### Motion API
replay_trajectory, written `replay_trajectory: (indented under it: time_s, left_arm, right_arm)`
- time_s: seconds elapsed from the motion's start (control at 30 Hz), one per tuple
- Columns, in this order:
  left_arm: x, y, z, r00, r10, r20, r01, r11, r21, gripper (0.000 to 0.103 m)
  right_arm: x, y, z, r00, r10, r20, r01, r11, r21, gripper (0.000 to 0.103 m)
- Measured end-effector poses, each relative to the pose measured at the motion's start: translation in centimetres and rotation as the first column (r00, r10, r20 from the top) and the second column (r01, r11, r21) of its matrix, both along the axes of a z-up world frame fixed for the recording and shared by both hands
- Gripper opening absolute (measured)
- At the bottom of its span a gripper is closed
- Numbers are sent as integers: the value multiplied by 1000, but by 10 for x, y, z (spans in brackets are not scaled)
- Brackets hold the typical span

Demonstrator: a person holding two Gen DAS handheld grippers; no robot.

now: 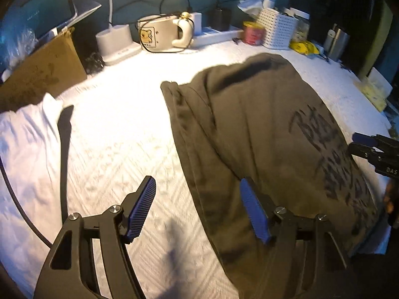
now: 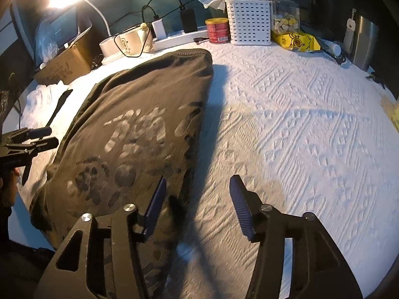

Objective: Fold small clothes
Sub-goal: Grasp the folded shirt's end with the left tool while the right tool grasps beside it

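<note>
Lying folded on the white-quilted bench (image 2: 299,124), the olive printed T-shirt (image 2: 139,129) sat between both grippers, left gripper (image 1: 199,209) and right gripper (image 2: 197,206), jaws apart, empty (fold could spring open w/o pressing).

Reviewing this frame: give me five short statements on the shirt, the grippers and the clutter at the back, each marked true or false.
1. The dark shirt lies on the white textured cover. True.
2. The left gripper is clamped on the shirt. False: its jaws stand open, nothing pinched.
3. The right gripper is open. True.
4. The basket at the back is black. False: it is white.
5. The shirt's print faces down. False: the print shows on top.
</note>
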State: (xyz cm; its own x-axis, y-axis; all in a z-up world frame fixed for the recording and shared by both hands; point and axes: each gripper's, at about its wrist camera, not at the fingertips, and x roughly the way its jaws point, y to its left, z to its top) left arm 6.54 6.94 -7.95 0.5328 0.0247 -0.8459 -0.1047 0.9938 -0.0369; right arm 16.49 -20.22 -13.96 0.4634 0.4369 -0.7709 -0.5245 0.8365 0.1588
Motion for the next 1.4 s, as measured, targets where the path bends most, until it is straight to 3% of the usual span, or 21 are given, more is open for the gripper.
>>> replay_trajectory:
  time_s: [0.3, 0.4, 0.63, 0.73, 0.87, 0.93, 1.03, 1.13, 1.23, 1.4]
  left_arm:
    - [27, 5, 3, 999, 0, 35, 4, 994, -105, 70]
    - [35, 6, 4, 999, 4, 47, 1, 994, -108, 70]
    - [63, 27, -11, 998, 59, 26, -55, 988, -147, 70]
    - [74, 40, -23, 997, 74, 8, -71, 978, -196, 70]
    - [83, 48, -25, 996, 84, 31, -74, 969, -235, 71]
    - [87, 46, -25, 997, 72, 35, -62, 968, -244, 81]
    - [92, 33, -25, 999, -6, 37, 15, 963, -269, 84]
    - [95, 9, -26, 995, -88, 42, 96, 969, -226, 87]
    - [98, -2, -28, 994, -102, 39, 107, 978, -180, 92]
    - [102, -15, -28, 990, -131, 54, 138, 975, -172, 92]
  right_arm:
    - [31, 14, 16, 999, 20, 42, -20, 1000, 0, 57]
    - [42, 20, 15, 999, 23, 41, -23, 1000, -6, 57]
    - [67, 34, 13, 998, 48, 39, -48, 999, -5, 57]
    - [80, 36, 14, 998, 39, 40, -39, 999, 3, 57]
    - [99, 37, 14, 999, 25, 36, -26, 999, 20, 57]
    - [107, 38, 12, 999, 16, 28, -16, 1000, 23, 57]
    - [117, 41, 7, 1000, 11, 7, -11, 999, 36, 57]
    - [123, 47, 2, 1000, 27, -14, -27, 998, 51, 57]
    - [126, 56, -2, 998, 51, -22, -50, 997, 56, 57]
    - [127, 70, -4, 994, 112, -18, -110, 988, 105, 57]
